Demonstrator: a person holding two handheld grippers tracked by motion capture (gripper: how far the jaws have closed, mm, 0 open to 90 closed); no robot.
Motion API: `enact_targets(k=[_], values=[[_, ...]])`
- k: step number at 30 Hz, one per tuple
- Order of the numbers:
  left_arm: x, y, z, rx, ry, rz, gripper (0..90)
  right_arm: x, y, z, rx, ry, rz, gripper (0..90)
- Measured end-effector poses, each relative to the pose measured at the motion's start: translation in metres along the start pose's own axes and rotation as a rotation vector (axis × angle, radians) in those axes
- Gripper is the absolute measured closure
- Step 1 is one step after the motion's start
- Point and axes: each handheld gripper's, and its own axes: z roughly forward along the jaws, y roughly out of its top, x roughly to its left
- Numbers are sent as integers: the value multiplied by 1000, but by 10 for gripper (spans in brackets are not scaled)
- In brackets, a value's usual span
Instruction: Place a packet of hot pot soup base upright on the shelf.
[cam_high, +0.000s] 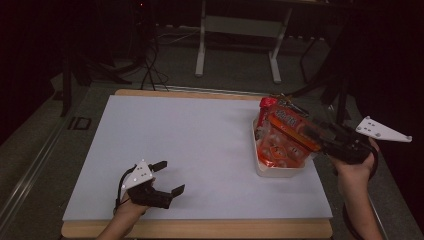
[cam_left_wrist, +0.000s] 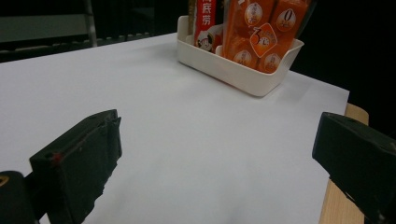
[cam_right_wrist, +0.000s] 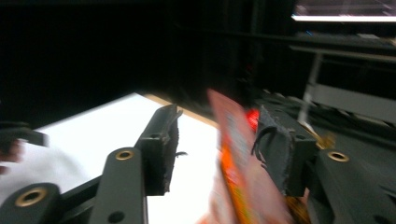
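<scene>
reaching in from the table's right edge, your right gripper (cam_high: 312, 134) has its jaws spread, with the orange snack pack (cam_high: 290, 131) standing edge-on between them; the blurred right gripper view shows a gap on the left jaw's side, so i cannot tell whether it is held. the pack leans in the white bin (cam_high: 280, 170), long axis tilted up toward the far side. your left gripper (cam_high: 167, 177) rests wide open and empty, well apart. its view shows a red packet (cam_left_wrist: 204, 23) behind the orange one.
</scene>
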Motion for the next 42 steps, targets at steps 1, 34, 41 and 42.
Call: enact_targets(k=[1, 34, 41, 42], values=[[0, 0, 0, 2, -2, -1, 20, 5, 1, 2, 5, 14, -8, 469], [-2, 0, -4, -7, -10, 13, 20, 75, -83, 70, 162, 299, 10, 142], [-4, -1, -4, 1, -12, 28, 20, 77, -97, 71, 202, 317, 25, 141], [-4, -1, -4, 0, -12, 28, 20, 77, -99, 71, 209, 318, 29, 141]])
